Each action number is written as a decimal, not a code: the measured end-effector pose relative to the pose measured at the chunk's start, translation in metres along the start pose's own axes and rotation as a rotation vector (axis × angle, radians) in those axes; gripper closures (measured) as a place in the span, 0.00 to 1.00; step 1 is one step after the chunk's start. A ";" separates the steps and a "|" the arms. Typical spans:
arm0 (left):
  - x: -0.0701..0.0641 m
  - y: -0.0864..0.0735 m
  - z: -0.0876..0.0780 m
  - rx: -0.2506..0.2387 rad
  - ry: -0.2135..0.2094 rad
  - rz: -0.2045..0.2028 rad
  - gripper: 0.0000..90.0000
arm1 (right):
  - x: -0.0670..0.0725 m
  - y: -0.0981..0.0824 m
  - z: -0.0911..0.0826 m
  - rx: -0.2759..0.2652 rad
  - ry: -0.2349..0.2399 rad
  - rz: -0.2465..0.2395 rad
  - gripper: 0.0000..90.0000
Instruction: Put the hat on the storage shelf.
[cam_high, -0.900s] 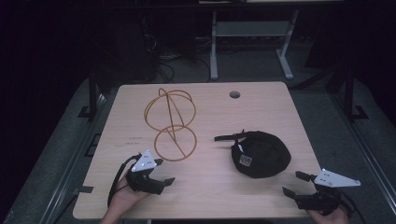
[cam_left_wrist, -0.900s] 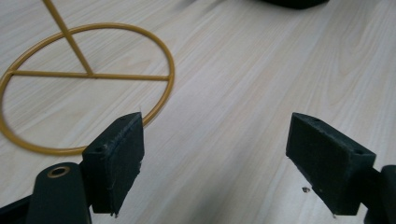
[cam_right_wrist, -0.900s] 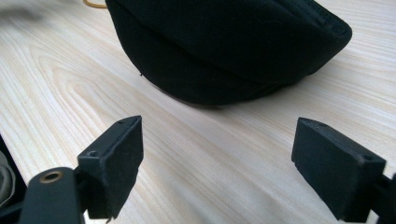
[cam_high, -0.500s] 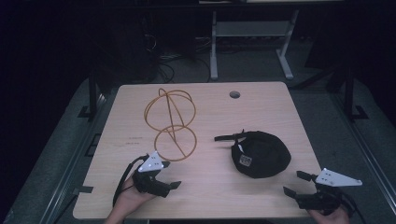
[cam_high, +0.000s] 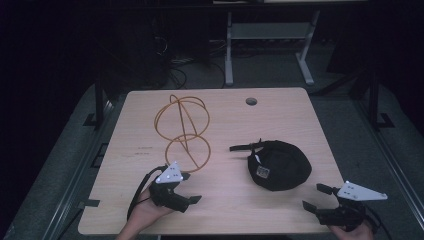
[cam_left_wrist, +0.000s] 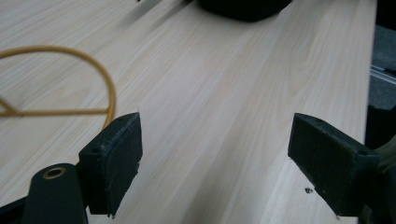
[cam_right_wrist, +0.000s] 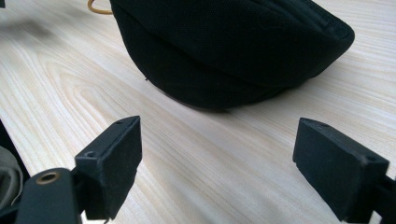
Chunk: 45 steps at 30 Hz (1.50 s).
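Observation:
An orange wire frame (cam_high: 182, 129) made of joined hoops lies on the wooden table (cam_high: 280, 115), left of centre. A round black fabric pouch (cam_high: 278, 165) with a small label and a strap lies to its right. My left gripper (cam_high: 191, 188) hovers near the front edge, just below the lowest hoop, open with nothing between its jaws. In the left gripper view, the left gripper (cam_left_wrist: 219, 163) has the hoop (cam_left_wrist: 108, 88) on its left and the pouch (cam_left_wrist: 243, 7) far ahead. My right gripper (cam_high: 315, 197) is open and empty at the front right corner. In the right gripper view, the right gripper (cam_right_wrist: 224, 168) faces the pouch (cam_right_wrist: 233, 51) close ahead.
A round cable hole (cam_high: 251, 101) sits near the table's far edge. A metal stand (cam_high: 265, 35) and cables are on the dark floor behind the table. Bare wood lies between the two grippers along the front edge.
My left gripper has shifted a little to the right along the front of the table. The right gripper, the wire frame and the pouch have stayed put.

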<state>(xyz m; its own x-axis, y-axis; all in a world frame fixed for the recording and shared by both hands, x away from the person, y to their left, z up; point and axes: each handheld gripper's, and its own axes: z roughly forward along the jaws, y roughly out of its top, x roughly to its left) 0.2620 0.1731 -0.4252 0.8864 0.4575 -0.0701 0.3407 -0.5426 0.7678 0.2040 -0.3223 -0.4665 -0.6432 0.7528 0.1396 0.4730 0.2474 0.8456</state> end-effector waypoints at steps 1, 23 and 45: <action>-0.002 0.005 0.001 -0.005 -0.013 0.006 0.19 | 0.000 0.000 0.000 -0.001 0.001 0.001 0.17; -0.043 0.123 0.048 0.009 -0.167 0.220 0.21 | 0.000 0.000 0.000 0.006 0.015 0.000 0.17; -0.039 0.181 0.109 0.156 -0.240 0.309 0.32 | -0.001 0.000 0.000 0.022 0.033 -0.003 0.17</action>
<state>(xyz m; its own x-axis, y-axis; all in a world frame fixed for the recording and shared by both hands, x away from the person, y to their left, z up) 0.3237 -0.0199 -0.3531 0.9959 0.0894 -0.0119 0.0742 -0.7375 0.6712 0.2043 -0.3230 -0.4664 -0.6642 0.7314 0.1547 0.4841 0.2632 0.8345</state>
